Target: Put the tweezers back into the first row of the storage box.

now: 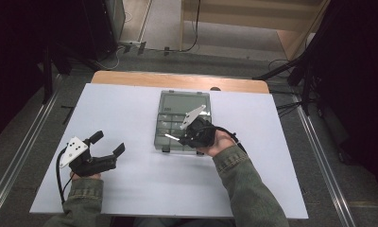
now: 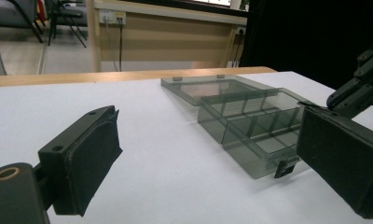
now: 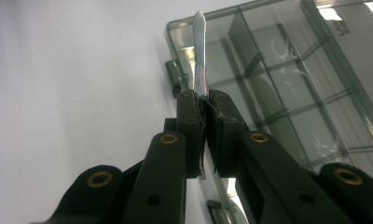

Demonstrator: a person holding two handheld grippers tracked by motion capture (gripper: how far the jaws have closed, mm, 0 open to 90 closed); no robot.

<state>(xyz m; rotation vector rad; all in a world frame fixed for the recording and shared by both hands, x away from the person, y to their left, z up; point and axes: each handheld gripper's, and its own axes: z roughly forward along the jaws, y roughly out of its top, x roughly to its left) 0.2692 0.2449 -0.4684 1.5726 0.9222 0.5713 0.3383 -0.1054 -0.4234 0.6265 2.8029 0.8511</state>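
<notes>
Scalpel handle (image 3: 199, 51) pinched between right gripper (image 3: 203, 100) fingers, tip protruding over organizer box (image 3: 287, 84)

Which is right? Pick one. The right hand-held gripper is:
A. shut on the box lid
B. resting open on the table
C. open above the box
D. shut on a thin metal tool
D: the right hand-held gripper has its jaws clamped on a thin metal tool over the compartment box.

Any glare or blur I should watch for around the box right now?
High view: dark surroundings, the white table evenly lit, pale reflection on the open lid. Right gripper view: ceiling-light glare on the clear organizer box, the metal tool in the right gripper is sharp and shiny. Left gripper view: the left gripper pads look soft, the box is clear.
</notes>
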